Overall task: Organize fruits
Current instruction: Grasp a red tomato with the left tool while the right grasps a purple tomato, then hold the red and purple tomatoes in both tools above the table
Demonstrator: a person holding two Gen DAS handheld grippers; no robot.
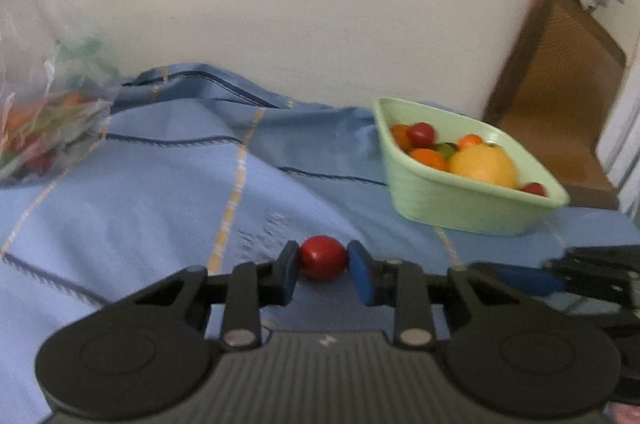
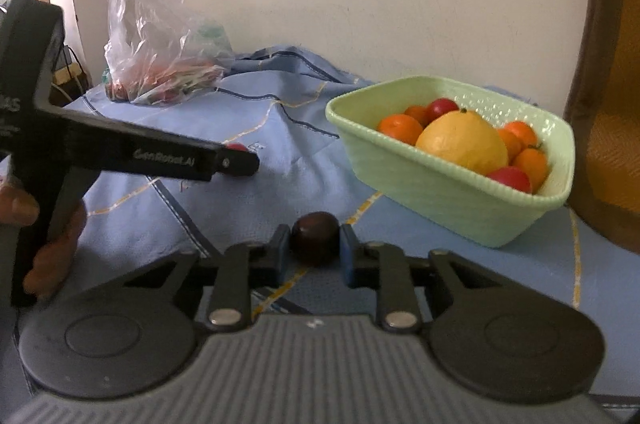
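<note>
Left gripper (image 1: 323,260): its fingers pinch a small red fruit (image 1: 323,257) low over the blue cloth (image 1: 160,192), a pad against each side.
Right gripper (image 2: 315,244): its fingers pinch a dark, plum-coloured fruit (image 2: 315,238), also just above the cloth.
Basket (image 2: 436,192): pale green, near the cloth's right side, beyond both grippers; already holds a large yellow citrus (image 2: 464,140), several small oranges and a few red fruits.
Plastic bag (image 2: 156,56): slumped at the far left, well apart from the basket, with more produce showing through it.
Step in hand: both fruits look gripped and ready to be carried to the basket.
Risk, slipping: both fruits are round and smooth, held only at two narrow spots; a tilt or jolt could squirt one out and send it rolling across the cloth.
Risk, collision: the two grippers sit close together, and heading for one basket at once they could knock each other.
Risk, overflow: the basket is heaped near its front wall; a fruit dropped on the citrus could bounce out.
</note>
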